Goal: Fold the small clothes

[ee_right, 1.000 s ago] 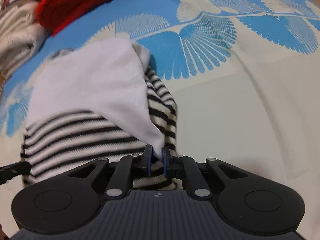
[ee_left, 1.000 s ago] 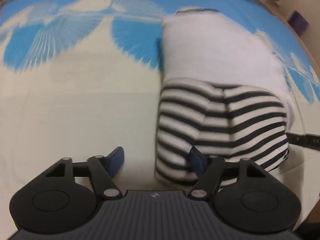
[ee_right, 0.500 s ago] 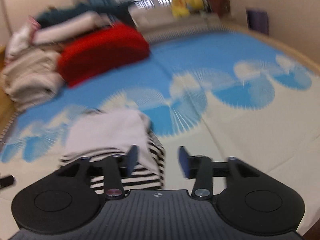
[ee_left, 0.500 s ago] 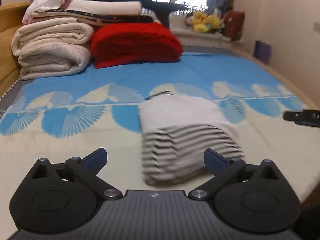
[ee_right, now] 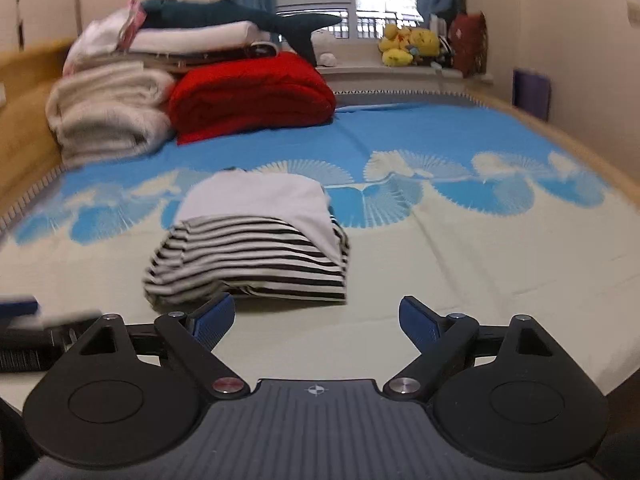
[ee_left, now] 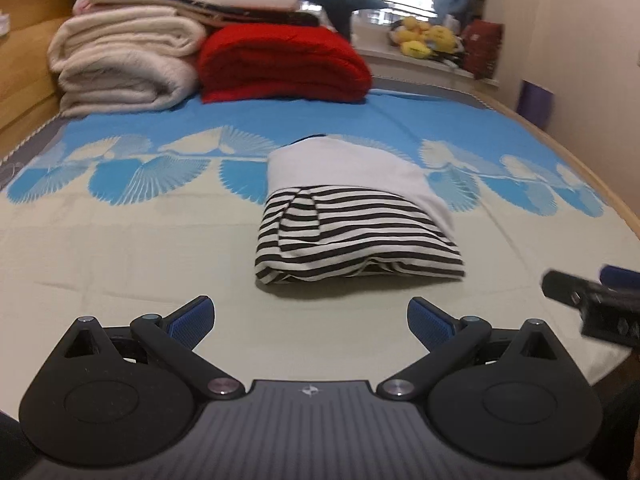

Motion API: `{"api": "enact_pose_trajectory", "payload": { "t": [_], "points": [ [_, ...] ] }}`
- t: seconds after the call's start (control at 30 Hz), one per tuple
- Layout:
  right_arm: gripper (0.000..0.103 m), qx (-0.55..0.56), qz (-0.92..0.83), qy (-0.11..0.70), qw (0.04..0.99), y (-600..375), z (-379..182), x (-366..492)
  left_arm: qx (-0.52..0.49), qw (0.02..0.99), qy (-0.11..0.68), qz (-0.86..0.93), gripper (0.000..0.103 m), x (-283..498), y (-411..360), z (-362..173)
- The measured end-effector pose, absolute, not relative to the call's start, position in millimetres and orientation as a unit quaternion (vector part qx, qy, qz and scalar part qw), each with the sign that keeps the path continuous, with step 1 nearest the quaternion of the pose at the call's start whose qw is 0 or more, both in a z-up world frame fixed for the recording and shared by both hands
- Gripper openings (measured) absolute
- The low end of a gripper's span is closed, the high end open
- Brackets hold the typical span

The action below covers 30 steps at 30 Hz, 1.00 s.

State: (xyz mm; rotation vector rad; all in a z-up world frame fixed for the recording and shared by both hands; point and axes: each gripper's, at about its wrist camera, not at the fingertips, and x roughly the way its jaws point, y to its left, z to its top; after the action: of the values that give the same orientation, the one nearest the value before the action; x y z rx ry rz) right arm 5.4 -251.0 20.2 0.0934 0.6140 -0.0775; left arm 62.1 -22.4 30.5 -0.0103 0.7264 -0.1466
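A small folded garment (ee_left: 352,216), white on the far half and black-and-white striped on the near half, lies flat on the bed. It also shows in the right wrist view (ee_right: 256,240). My left gripper (ee_left: 310,322) is open and empty, held back from the garment's near edge. My right gripper (ee_right: 316,318) is open and empty, just short of the garment's near right corner. The right gripper's tip shows at the right edge of the left wrist view (ee_left: 592,300). The left gripper's tip shows at the left edge of the right wrist view (ee_right: 36,328).
The bed cover (ee_left: 120,240) is cream near me and blue with fan prints farther off. A red folded blanket (ee_left: 280,64) and a stack of cream blankets (ee_left: 124,64) sit at the far end. Plush toys (ee_right: 404,46) line the windowsill. The bed edge runs along the right (ee_left: 624,208).
My right gripper let go of the white fabric edge and opened. Both grippers pulled back and lifted away from the garment, which now lies folded on the bed.
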Motion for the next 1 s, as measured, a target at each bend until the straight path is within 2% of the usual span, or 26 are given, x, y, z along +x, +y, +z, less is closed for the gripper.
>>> {"api": "enact_pose_trajectory", "payload": {
  "t": [1.0],
  "points": [
    [0.090, 0.050, -0.026, 0.326, 0.944, -230.3, 5.1, 28.6, -0.005, 0.932, 0.356, -0.075, 0.102, 68.4, -28.8, 22.3]
  ]
}}
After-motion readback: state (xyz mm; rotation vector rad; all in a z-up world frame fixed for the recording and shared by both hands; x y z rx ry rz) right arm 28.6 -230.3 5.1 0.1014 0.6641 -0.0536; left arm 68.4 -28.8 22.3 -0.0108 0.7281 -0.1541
